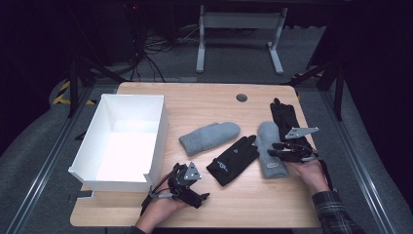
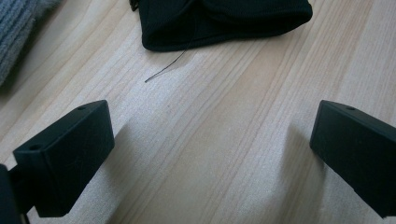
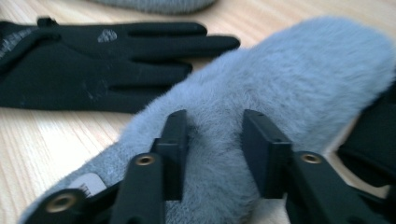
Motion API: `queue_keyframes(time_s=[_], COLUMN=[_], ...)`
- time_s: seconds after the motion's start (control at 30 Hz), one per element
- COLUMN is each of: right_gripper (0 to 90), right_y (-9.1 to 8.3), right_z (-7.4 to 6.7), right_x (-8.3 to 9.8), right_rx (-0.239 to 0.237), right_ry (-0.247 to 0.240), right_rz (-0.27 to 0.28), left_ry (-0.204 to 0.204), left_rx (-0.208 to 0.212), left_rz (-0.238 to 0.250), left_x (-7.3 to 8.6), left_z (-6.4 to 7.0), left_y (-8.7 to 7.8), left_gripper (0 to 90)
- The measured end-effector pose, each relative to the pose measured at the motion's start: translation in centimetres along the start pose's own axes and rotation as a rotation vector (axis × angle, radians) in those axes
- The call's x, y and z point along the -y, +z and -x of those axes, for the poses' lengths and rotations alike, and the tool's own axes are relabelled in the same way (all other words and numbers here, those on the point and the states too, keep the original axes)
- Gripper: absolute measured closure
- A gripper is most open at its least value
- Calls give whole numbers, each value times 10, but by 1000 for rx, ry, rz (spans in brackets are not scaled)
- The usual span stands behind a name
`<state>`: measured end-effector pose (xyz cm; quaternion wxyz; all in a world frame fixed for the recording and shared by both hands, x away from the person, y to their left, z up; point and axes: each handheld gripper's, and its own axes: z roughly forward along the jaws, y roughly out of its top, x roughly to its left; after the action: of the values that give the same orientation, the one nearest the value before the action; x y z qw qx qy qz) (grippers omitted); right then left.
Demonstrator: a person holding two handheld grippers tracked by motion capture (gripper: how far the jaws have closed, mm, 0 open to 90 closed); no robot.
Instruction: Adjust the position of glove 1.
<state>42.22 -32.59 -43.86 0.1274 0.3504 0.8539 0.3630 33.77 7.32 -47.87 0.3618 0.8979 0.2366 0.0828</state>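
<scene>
A grey furry mitten (image 1: 269, 146) lies at the table's right, partly over a black glove (image 1: 284, 117). My right gripper (image 1: 275, 149) sits on the mitten, and in the right gripper view its jaws pinch the mitten's (image 3: 299, 79) fur, shut on it (image 3: 214, 140). A second black glove (image 1: 233, 159) lies flat mid-table, with a grey knit mitten (image 1: 209, 136) behind it. My left gripper (image 1: 199, 198) rests near the front edge, left of that glove. Its jaws stand wide apart (image 2: 210, 140) over bare wood, a short way from the glove's cuff (image 2: 224, 23).
A white open box (image 1: 122, 141) stands at the table's left, its front corner close to my left gripper. A round cable port (image 1: 241, 97) sits near the far edge. A loose dark thread (image 2: 163, 70) trails from the glove cuff.
</scene>
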Motion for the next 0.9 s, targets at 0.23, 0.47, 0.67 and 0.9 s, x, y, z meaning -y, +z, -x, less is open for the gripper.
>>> queue_keyframes(time_s=[0.23,0.47,0.67,0.9], right_gripper=[864,883,886,887], right_y=[5,-5,-21,-43], right_z=[2,0,-11,-29], right_x=[5,2,-1,9], right_rx=[-20,-21,-8,-21], right_ry=[15,27,12,18], right_rz=[-8,45,71,95], left_ry=[0,0,-2,-3], left_rx=[1,-1,-1,-3], left_rz=[0,-1,-2,-3], left_x=[0,0,0,0], left_z=[0,0,0,1], left_y=[0,0,0,0], left_gripper=[1,1,2,2])
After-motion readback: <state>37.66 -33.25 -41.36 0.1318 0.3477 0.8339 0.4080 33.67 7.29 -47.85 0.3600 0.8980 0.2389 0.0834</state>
